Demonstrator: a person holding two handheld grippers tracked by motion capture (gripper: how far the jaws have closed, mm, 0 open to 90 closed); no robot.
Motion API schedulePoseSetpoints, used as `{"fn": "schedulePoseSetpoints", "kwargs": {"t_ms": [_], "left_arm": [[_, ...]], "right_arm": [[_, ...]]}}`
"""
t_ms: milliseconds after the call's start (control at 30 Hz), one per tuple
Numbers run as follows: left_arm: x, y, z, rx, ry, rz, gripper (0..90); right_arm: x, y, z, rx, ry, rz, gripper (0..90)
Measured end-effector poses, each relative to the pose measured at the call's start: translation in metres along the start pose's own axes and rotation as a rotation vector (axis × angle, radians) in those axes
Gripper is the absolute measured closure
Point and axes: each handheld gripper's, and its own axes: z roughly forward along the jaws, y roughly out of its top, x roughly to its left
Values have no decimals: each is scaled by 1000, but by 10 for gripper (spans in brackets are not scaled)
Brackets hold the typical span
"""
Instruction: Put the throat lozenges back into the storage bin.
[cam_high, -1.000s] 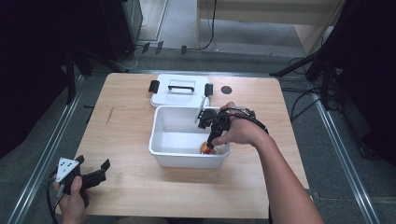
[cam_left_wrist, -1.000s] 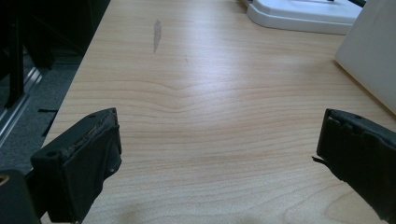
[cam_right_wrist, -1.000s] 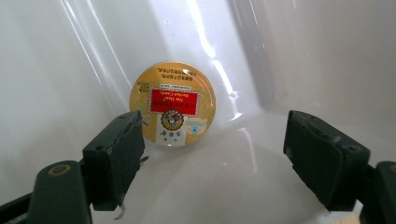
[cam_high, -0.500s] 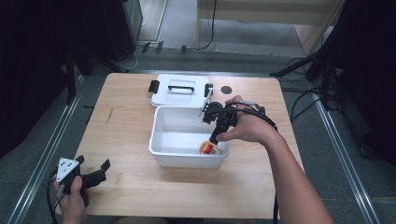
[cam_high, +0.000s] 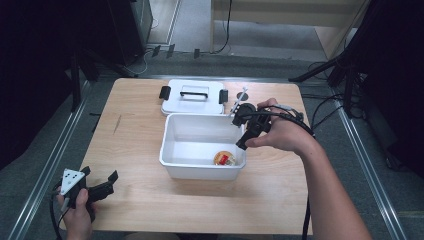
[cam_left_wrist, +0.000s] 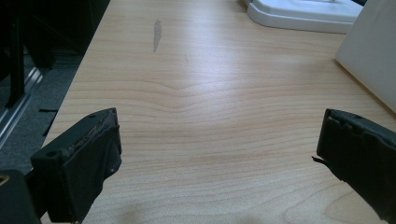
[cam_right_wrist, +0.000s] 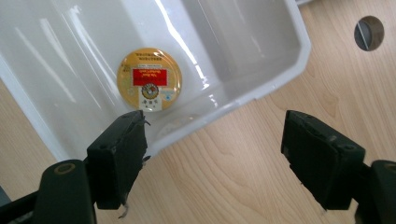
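Right tongs (cam_high: 243, 131) empty, raised over bin (cam_high: 176, 150) rim

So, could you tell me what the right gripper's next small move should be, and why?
Probably over to the lid lying behind the white bin. The round yellow item already lies on the bin's floor, and the right gripper, its jaws having just been closing, stands open and empty above the bin's rim.
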Motion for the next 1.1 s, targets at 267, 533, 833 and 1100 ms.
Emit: {"fn": "schedulePoseSetpoints", "kwargs": {"t_ms": [267,533,833,1100], "left_arm": [[0,0,0,0,0,0,3],[0,0,0,2,0,1,3],[0,0,0,2,0,1,3],[0,0,0,2,1,2,3]], "right_arm": [[-9,-17,-3,11,-20,25,225],[-13,-31,-1,17,-23,56,223],[-18,-49,6,24,-18,91,222],[-21,-67,15,32,-14,117,220]]}}
